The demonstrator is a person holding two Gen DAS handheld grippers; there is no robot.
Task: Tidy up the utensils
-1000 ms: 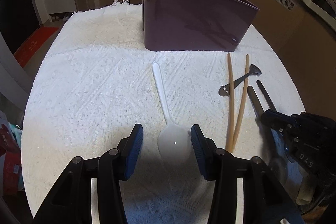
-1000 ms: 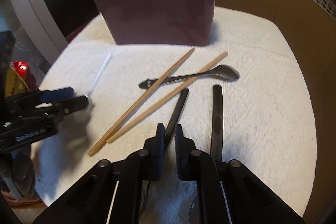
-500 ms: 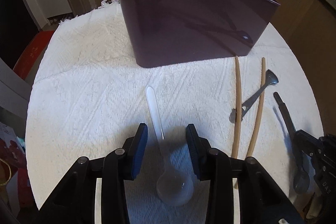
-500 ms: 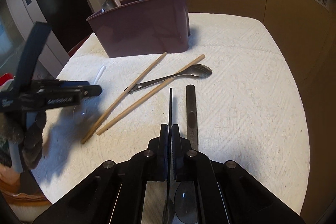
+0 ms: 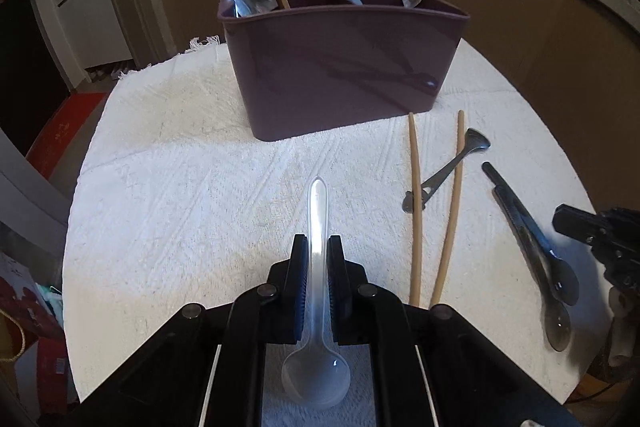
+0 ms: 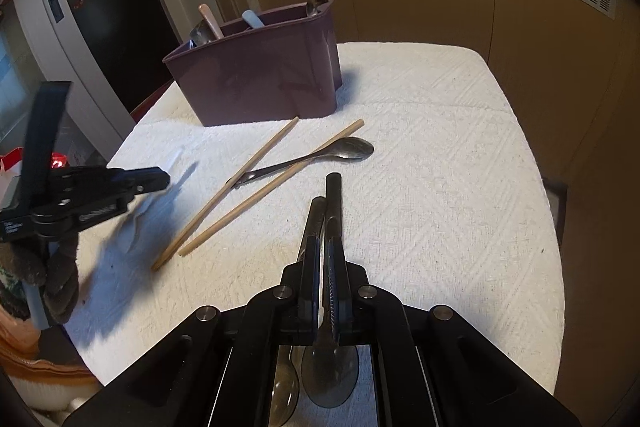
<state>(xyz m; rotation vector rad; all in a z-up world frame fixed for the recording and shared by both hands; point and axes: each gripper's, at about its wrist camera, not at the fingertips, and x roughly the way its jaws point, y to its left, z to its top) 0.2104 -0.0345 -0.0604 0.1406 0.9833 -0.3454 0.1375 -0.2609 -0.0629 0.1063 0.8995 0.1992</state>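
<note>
**Caddy at the back, utensils spread in front**

The caddy [image 5: 340,67] stands at the bench's far side on the towel [image 5: 180,187], utensils standing in it. Before it, to the right, two chopsticks [image 5: 416,207] lie across a metal spoon [image 5: 452,167]; the plastic spoon [image 5: 318,247] lies left of them.

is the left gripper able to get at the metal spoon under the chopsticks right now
Probably not as things stand. The left gripper is shut on the clear plastic spoon, so its jaws are taken. The metal spoon also lies under both chopsticks, which cross its handle.
</note>
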